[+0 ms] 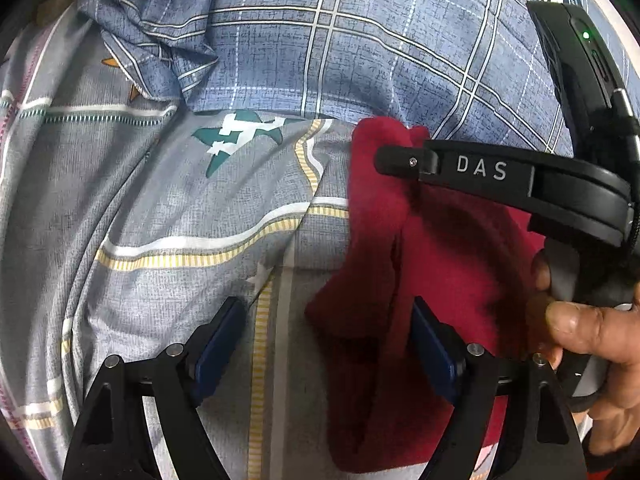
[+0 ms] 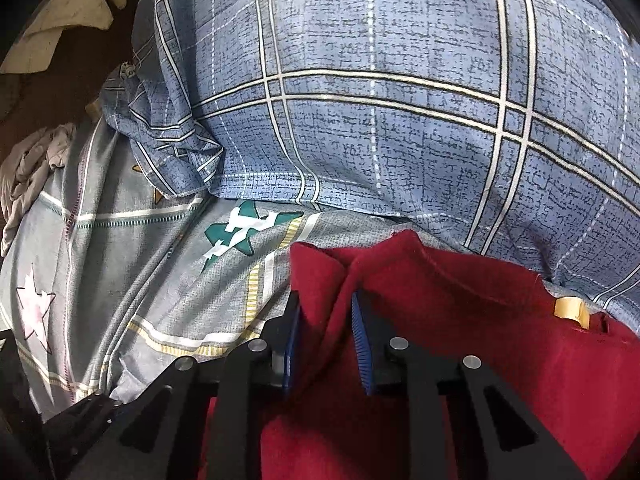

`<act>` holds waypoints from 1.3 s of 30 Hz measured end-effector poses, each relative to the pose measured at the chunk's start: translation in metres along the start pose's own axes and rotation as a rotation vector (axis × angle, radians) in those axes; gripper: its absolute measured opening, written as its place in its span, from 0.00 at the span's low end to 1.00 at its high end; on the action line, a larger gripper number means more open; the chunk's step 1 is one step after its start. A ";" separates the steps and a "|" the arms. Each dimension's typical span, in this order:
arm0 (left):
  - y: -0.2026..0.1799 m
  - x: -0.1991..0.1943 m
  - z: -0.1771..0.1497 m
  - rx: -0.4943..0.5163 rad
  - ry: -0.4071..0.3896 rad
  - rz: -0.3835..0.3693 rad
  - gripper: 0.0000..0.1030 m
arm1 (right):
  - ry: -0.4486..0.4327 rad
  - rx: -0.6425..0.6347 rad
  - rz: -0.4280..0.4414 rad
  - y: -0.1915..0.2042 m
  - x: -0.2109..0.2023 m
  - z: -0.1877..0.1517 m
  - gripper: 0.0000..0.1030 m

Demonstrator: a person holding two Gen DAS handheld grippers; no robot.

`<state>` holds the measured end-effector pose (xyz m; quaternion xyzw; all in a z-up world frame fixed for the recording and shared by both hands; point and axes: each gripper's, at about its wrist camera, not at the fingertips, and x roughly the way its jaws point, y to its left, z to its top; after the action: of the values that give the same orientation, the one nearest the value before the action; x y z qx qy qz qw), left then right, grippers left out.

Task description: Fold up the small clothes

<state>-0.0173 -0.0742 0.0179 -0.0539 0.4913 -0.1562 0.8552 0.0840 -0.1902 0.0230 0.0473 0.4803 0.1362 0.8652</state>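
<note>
A small dark red garment [image 1: 448, 248] lies on a grey patterned bedsheet [image 1: 168, 216]. My left gripper [image 1: 324, 312] is open; its right finger sits on the garment's left part, its left finger over the sheet. My right gripper [image 2: 326, 304] is shut on a raised fold of the red garment [image 2: 460, 320] near its upper left edge. In the left wrist view the right gripper's black body [image 1: 500, 172] reaches in from the right, its tip [image 1: 400, 160] at the bunched red cloth. A yellowish tag [image 2: 570, 310] shows on the garment.
A blue plaid pillow [image 2: 400, 100] lies just behind the garment. A crumpled grey cloth [image 2: 36, 168] lies at the far left edge of the bed. A hand [image 1: 592, 332] holds the right gripper's handle.
</note>
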 end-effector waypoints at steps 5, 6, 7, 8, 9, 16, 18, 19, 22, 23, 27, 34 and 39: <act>-0.002 0.002 -0.001 0.009 -0.011 -0.015 0.77 | 0.001 0.015 0.011 -0.002 -0.002 -0.001 0.23; -0.002 0.002 -0.001 0.010 -0.012 -0.029 0.71 | 0.002 0.019 0.013 -0.002 -0.002 -0.001 0.23; -0.003 0.003 -0.001 0.015 -0.010 -0.049 0.65 | 0.003 0.025 0.016 -0.003 -0.004 -0.002 0.23; -0.004 0.003 0.000 0.026 -0.004 -0.072 0.55 | 0.005 0.030 0.020 -0.004 -0.005 -0.003 0.23; -0.005 0.003 -0.001 0.034 0.002 -0.090 0.46 | 0.006 0.039 0.028 -0.005 -0.007 -0.004 0.23; -0.004 -0.005 -0.001 0.052 -0.019 -0.098 0.36 | 0.013 0.068 0.082 -0.007 -0.034 -0.016 0.55; -0.004 -0.005 -0.001 0.056 -0.021 -0.094 0.36 | 0.013 0.082 0.090 -0.009 -0.040 -0.020 0.57; -0.004 -0.005 -0.001 0.057 -0.022 -0.092 0.36 | 0.014 0.092 0.097 -0.011 -0.042 -0.021 0.58; -0.007 -0.006 -0.002 0.064 -0.026 -0.084 0.36 | 0.020 0.118 0.088 -0.018 -0.044 -0.029 0.60; -0.007 -0.007 -0.003 0.066 -0.027 -0.082 0.35 | 0.018 0.123 0.083 -0.021 -0.045 -0.032 0.60; -0.009 -0.010 -0.005 0.069 -0.032 -0.082 0.35 | -0.022 0.132 0.034 -0.031 -0.050 -0.039 0.60; -0.008 -0.007 -0.005 0.069 -0.025 -0.082 0.35 | -0.022 0.142 -0.056 -0.042 -0.028 -0.028 0.41; -0.006 -0.004 -0.004 0.061 -0.018 -0.084 0.36 | -0.034 0.163 -0.067 -0.047 -0.001 -0.014 0.41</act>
<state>-0.0235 -0.0779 0.0209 -0.0499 0.4759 -0.2061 0.8535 0.0807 -0.2367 0.0066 0.1037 0.4764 0.0667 0.8705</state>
